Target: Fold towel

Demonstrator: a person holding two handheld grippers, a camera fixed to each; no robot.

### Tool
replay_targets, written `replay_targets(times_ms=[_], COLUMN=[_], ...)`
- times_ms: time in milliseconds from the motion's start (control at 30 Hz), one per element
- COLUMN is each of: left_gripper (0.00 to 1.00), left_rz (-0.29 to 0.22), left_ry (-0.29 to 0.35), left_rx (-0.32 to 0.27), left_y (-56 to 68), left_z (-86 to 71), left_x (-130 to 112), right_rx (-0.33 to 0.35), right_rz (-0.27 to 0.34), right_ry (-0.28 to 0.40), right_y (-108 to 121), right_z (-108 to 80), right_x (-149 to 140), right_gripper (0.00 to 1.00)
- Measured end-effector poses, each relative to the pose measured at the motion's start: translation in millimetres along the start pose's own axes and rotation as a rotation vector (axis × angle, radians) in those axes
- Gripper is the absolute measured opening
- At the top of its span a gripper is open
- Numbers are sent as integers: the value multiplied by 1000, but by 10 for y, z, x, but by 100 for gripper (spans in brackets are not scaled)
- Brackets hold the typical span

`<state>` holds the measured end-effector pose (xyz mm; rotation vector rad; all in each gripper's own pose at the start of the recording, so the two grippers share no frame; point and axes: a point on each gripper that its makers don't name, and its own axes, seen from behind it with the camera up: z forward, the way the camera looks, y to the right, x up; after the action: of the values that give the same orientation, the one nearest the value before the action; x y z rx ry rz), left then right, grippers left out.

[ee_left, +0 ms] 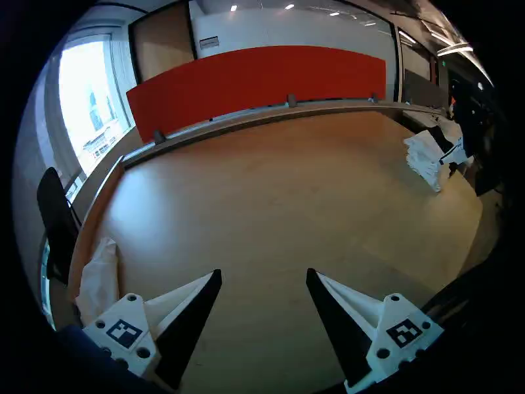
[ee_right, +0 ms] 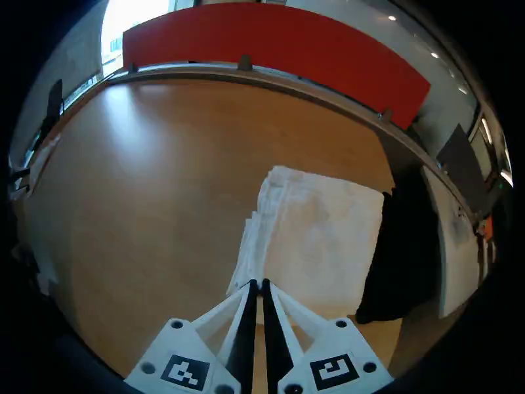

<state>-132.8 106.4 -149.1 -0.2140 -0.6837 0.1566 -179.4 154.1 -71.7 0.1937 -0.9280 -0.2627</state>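
A folded stack of white towels (ee_right: 318, 236) lies on the wooden table (ee_right: 144, 197), its layered edges showing on the left side. My right gripper (ee_right: 258, 285) is shut, its two fingers pressed together with the tips over the stack's near edge; I see no cloth pinched between them. In the left gripper view the same white stack (ee_left: 423, 157) sits far off at the table's right edge, with the right gripper (ee_left: 454, 152) beside it. My left gripper (ee_left: 262, 279) hangs open above bare table (ee_left: 275, 197), nothing between its fingers.
A red divider panel (ee_left: 256, 82) runs along the table's far edge. A white cloth (ee_left: 98, 279) lies at the table's left edge beside a black chair (ee_left: 56, 220). A dark object (ee_right: 400, 256) stands right of the towel stack, with a grey panel (ee_right: 456, 262) beyond it.
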Motion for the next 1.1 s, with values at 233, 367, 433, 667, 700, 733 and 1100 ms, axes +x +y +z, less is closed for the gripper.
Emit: replay_targets(times_ms=[233,367,433,667,700,733,1100], left_gripper=[96,96,96,96,96,96,96], left_rz=[-6,-6,-5,-4,-5,-5,-6], left_ry=[0,-1,-1,0,0,0,-2], left_rx=[5,5,5,2,2,2,12], left_y=[-20,-24,-23,-7,-4,-3,8], left_z=[-3,-3,0,13,15,15,3], left_x=[-1,1,5,25,27,29,27], right_rx=[0,-9,-15,-31,-35,-39,-63], right_rz=[4,17,30,67,68,67,89], right_ry=[20,48,63,93,96,99,128], right_y=[-25,-10,13,145,168,192,451], right_z=[-9,-27,-39,-81,-86,-86,12], right_x=[48,103,140,240,253,271,541], right_gripper=[58,88,100,100,100,100,100])
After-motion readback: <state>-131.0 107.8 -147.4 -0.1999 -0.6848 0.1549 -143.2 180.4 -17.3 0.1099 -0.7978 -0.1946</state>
